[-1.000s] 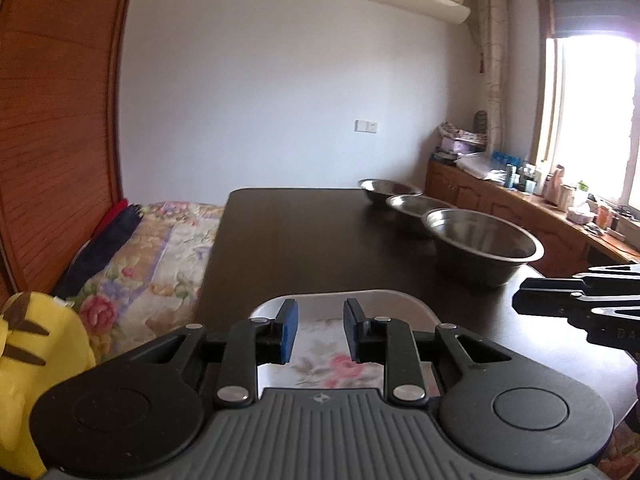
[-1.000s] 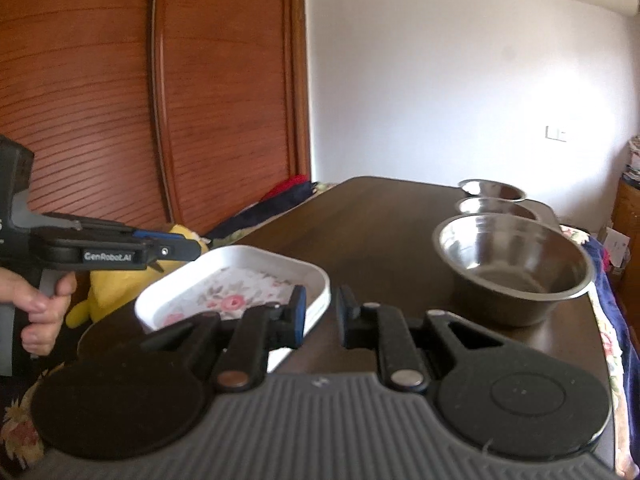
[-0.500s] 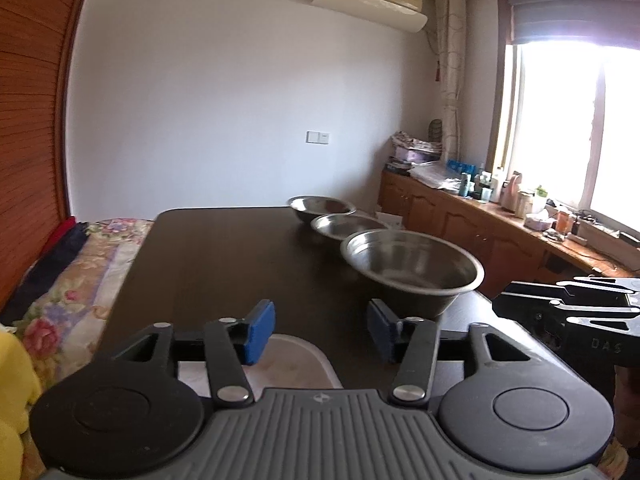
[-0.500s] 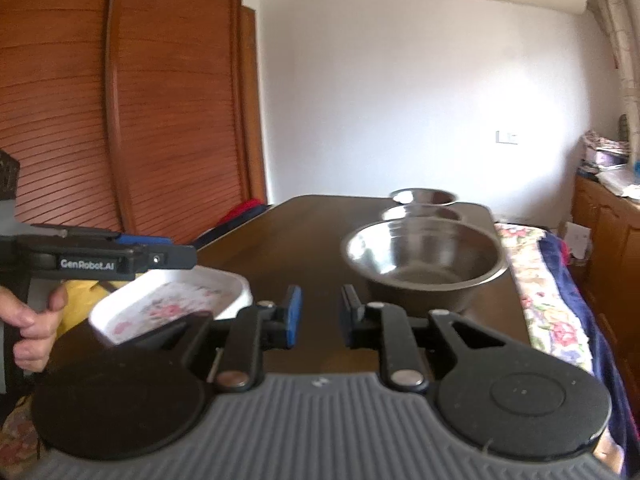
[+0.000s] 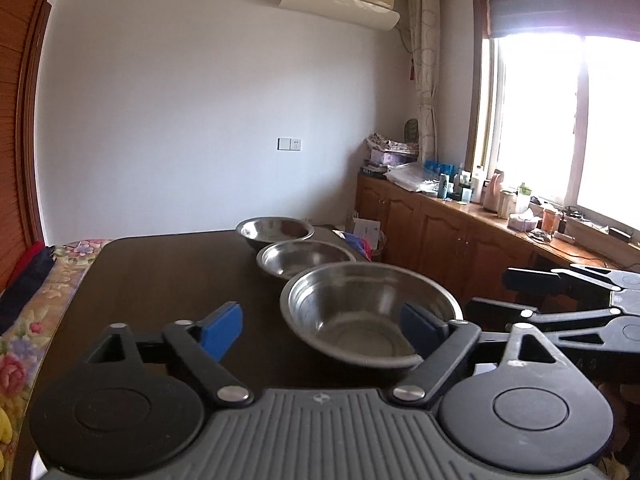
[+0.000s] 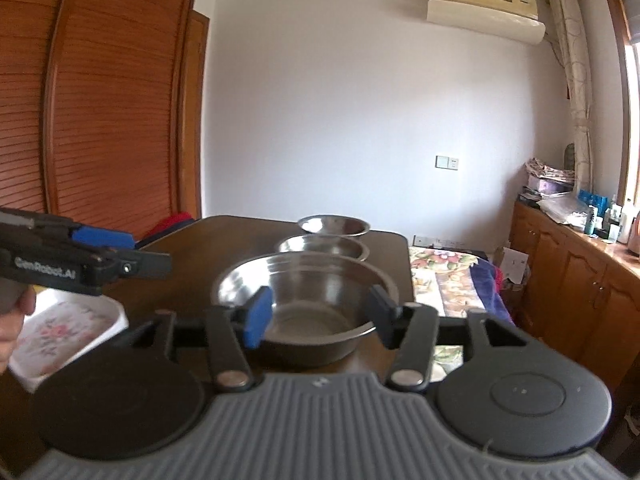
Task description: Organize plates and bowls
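Note:
Three steel bowls stand in a row on the dark table (image 5: 160,280): a large near bowl (image 5: 370,312) (image 6: 306,300), a middle bowl (image 5: 306,258) (image 6: 324,246) and a far bowl (image 5: 274,230) (image 6: 333,225). My left gripper (image 5: 320,328) is open and empty, just short of the near bowl. My right gripper (image 6: 320,314) is open and empty, its jaws level with the near bowl's sides. A white floral plate (image 6: 64,332) lies at the table's near left, under the left gripper (image 6: 86,258).
A floral bedspread (image 5: 24,344) lies left of the table and another (image 6: 452,276) to its right. Wooden cabinets (image 5: 440,236) with clutter run under the window. A slatted wooden wardrobe (image 6: 100,120) stands at the left.
Both grippers have opened wide and swung toward the near steel bowl. The floral plate has dropped out of the left wrist view.

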### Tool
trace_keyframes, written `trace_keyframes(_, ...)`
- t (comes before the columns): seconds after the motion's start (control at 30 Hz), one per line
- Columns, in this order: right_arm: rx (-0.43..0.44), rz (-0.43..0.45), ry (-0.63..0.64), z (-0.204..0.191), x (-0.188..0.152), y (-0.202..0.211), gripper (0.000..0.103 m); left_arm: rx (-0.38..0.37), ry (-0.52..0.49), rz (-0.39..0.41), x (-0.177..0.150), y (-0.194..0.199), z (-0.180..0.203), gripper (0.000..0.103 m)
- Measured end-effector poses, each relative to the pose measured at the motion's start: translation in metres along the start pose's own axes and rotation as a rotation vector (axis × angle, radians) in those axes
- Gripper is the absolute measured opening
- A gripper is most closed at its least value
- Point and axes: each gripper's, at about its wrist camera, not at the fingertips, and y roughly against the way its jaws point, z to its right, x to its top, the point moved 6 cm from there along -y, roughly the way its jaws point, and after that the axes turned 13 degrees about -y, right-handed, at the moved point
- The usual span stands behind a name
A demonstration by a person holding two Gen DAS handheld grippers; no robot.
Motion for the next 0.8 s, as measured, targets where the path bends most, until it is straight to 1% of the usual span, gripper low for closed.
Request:
trace_keyframes(0.07,-0.008,0.002,0.006,0.004,0.003,-0.006,0.065,0.005,-0.009,-0.001,0.005,-0.008,0.003,0.103)
trace_keyframes(0.13,-0.002,-0.004,0.006,0.009,0.005,-0.014,0.078,0.011,-0.023,-0.005,0.009,-0.016,0.004,0.103)
trace_keyframes(0.23,0.006,-0.002,0.006,0.014,0.007,-0.022,0.094,0.021,-0.043,-0.009,0.015,-0.029,0.004,0.103)
trace_keyframes(0.37,0.008,-0.014,0.003,0.023,0.01,-0.039,0.094,0.022,-0.06,-0.028,0.018,-0.045,0.0,0.103)
trace_keyframes(0.5,0.011,-0.046,-0.005,0.033,0.011,-0.053,0.094,0.011,-0.082,-0.065,0.016,-0.061,0.0,0.103)
trace_keyframes(0.6,0.015,-0.073,-0.012,0.039,0.01,-0.063,0.094,0.001,-0.078,-0.101,0.01,-0.071,-0.006,0.102)
trace_keyframes(0.67,0.02,-0.091,-0.022,0.042,0.009,-0.068,0.094,-0.005,-0.07,-0.123,0.007,-0.077,-0.009,0.099)
trace_keyframes(0.8,0.038,-0.126,-0.046,0.045,0.005,-0.076,0.093,-0.016,-0.068,-0.17,0.002,-0.087,-0.012,0.088)
